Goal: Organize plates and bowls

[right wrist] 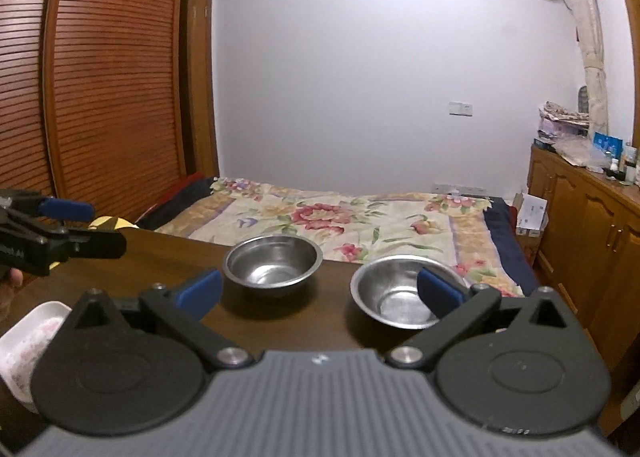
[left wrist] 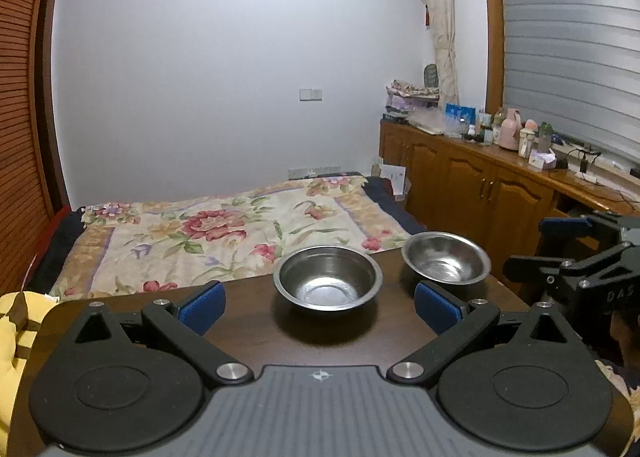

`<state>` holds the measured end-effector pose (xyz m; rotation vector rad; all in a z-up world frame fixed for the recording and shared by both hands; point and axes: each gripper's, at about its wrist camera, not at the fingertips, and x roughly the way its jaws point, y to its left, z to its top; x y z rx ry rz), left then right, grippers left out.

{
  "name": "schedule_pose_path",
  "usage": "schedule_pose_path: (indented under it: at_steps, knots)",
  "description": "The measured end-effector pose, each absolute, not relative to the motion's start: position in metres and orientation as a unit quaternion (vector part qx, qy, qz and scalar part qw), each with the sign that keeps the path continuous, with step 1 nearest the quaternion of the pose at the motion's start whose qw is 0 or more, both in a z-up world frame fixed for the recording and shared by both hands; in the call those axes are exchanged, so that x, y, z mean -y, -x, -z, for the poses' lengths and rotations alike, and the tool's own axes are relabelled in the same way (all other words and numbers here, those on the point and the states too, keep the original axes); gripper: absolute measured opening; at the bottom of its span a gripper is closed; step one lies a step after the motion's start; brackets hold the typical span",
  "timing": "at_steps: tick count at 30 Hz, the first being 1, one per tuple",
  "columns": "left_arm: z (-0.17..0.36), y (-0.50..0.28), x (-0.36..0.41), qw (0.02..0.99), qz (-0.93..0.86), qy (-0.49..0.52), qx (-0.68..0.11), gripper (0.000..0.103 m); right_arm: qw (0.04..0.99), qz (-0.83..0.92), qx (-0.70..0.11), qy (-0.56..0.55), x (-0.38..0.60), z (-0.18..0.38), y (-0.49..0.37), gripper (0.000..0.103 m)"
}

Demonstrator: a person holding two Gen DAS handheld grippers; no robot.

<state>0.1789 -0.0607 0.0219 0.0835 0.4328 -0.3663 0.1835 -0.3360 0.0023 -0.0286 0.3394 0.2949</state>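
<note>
Two empty steel bowls stand side by side on a dark wooden table (left wrist: 248, 337). In the left wrist view, the left bowl (left wrist: 328, 277) lies just ahead of my left gripper (left wrist: 319, 307), which is open with its blue pads untouched. The right bowl (left wrist: 446, 257) stands near the table's far right corner. My right gripper (right wrist: 320, 293) is open too; its right pad (right wrist: 440, 291) overlaps the right bowl (right wrist: 394, 293) in the picture without gripping it. The left bowl (right wrist: 273, 261) is ahead and to the left. A white dish with a pink pattern (right wrist: 28, 341) lies at the lower left.
Each gripper shows in the other's view: the right gripper (left wrist: 536, 245), the left gripper (right wrist: 92, 227). A bed with a floral cover (left wrist: 240, 229) lies beyond the table's far edge. Wooden cabinets (left wrist: 480, 185) with bottles run along the right; a louvred wardrobe (right wrist: 100, 77) stands left.
</note>
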Motion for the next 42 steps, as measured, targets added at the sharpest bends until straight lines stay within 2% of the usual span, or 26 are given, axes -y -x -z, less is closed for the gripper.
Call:
schedule_pose_path:
  at_steps: [13,14,15,18,20,24,27,32,42]
  knots:
    - [-0.011,-0.253,0.073,0.953,0.174,-0.054,-0.243,0.099,0.959,-0.191,-0.210,0.005,0.331,-0.016,-0.252,0.101]
    - [-0.008,-0.259,0.074,0.951,0.177,-0.054,-0.248,0.098,0.958,-0.192,-0.212,0.007,0.329,-0.015,-0.255,0.098]
    - [-0.006,-0.265,0.074,0.949,0.180,-0.051,-0.254,0.095,0.957,-0.194,-0.216,0.009,0.328,-0.015,-0.261,0.090]
    - [0.002,-0.282,0.076,0.943,0.187,-0.045,-0.270,0.089,0.951,-0.203,-0.231,0.008,0.324,-0.011,-0.279,0.082]
    - [0.008,-0.293,0.076,0.942,0.181,-0.044,-0.278,0.086,0.946,-0.211,-0.246,0.009,0.319,-0.005,-0.290,0.071]
    - [0.021,-0.313,0.074,0.939,0.169,-0.039,-0.296,0.079,0.937,-0.216,-0.273,0.010,0.312,0.010,-0.311,0.055]
    - [0.029,-0.324,0.073,0.936,0.168,-0.039,-0.307,0.074,0.931,-0.219,-0.293,0.005,0.309,0.020,-0.323,0.048]
    - [0.039,-0.339,0.072,0.930,0.169,-0.030,-0.325,0.071,0.922,-0.224,-0.315,0.005,0.303,0.031,-0.334,0.041]
    - [0.053,-0.352,0.068,0.916,0.182,-0.002,-0.357,0.063,0.911,-0.234,-0.339,0.011,0.293,0.041,-0.346,0.040]
